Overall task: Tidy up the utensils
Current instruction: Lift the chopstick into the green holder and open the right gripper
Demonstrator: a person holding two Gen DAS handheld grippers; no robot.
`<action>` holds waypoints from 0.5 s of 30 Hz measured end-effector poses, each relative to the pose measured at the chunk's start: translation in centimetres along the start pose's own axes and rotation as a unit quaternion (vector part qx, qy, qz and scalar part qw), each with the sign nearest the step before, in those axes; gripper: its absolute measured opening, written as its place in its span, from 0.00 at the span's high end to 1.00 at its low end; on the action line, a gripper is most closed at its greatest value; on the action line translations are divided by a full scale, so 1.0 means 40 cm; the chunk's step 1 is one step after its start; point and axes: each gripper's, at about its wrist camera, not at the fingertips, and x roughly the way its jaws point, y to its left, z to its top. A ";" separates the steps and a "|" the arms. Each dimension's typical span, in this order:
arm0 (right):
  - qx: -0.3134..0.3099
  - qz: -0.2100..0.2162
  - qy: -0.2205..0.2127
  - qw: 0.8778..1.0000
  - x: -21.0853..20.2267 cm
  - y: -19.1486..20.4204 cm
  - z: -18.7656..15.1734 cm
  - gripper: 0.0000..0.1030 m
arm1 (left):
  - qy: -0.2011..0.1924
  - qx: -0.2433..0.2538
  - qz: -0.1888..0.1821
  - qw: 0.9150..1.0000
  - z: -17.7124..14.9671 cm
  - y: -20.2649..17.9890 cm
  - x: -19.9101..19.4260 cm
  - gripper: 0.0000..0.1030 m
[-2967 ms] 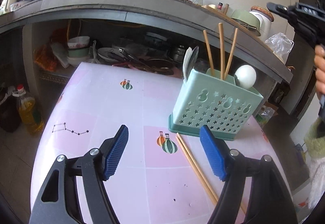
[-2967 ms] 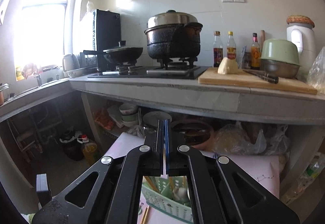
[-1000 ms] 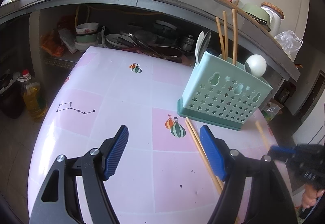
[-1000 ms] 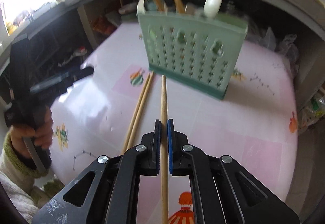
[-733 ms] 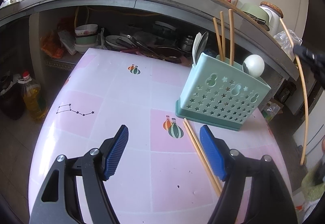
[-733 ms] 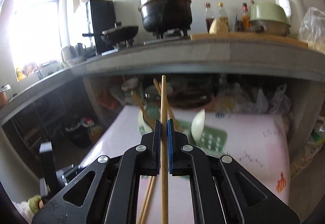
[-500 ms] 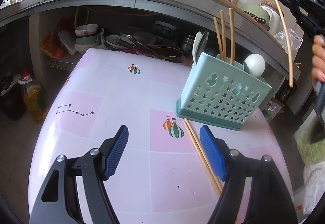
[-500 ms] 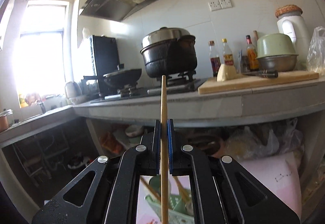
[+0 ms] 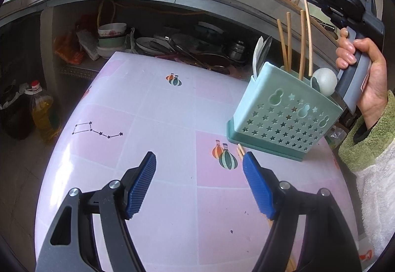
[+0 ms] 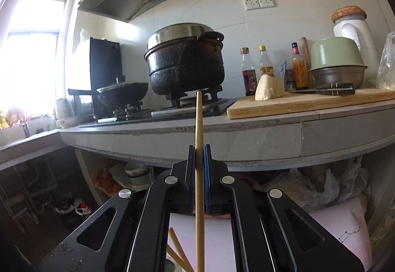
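- Above the green holder (image 9: 284,114), the right gripper (image 10: 198,178) has its fingers squeezed shut on one chopstick (image 10: 199,173). The stick stands almost straight up and down.
- From the left wrist view, the low end of that chopstick (image 9: 307,32) looks to be dipping into the top of the holder, next to three other sticks and a white spoon (image 9: 324,81). I cannot tell how deep it has gone.
- Low over the pink tabletop (image 9: 158,109), the left gripper (image 9: 198,183) has its fingers wide open and holds nothing.
- Two more chopsticks (image 9: 240,150) lie flat on the tabletop, with their tips just by the holder's base. They are mostly hidden behind the left gripper's right finger. I think they are next to be put away.
- What could go wrong: if the held stick leans, its tip may catch on the holder's rim or bump the other sticks. Then it could slip out and fall on the tabletop.
- The holder looks light, so a hard push down at a slant might tip it or slide it.
- If the fingers let go too soon, the stick may bounce out.
- The left wrist view shows the holder, the stick's low end and the person's hand (image 9: 365,69).
- The right wrist view shows the tight grip up close, but the holder is almost out of sight at the bottom.
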 end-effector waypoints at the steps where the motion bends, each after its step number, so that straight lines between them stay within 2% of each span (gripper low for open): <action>1: -0.007 -0.002 0.007 1.000 0.005 0.001 -0.010 0.96 | 0.001 0.000 0.000 1.000 -0.001 0.001 0.002 0.32; 6: -0.018 -0.017 0.029 0.999 0.020 -0.008 -0.038 0.96 | 0.002 0.000 -0.005 1.000 -0.003 -0.001 0.005 0.32; 15: -0.043 -0.007 0.061 0.997 -0.003 -0.009 -0.082 0.96 | -0.001 -0.003 -0.002 1.000 -0.002 0.000 -0.001 0.32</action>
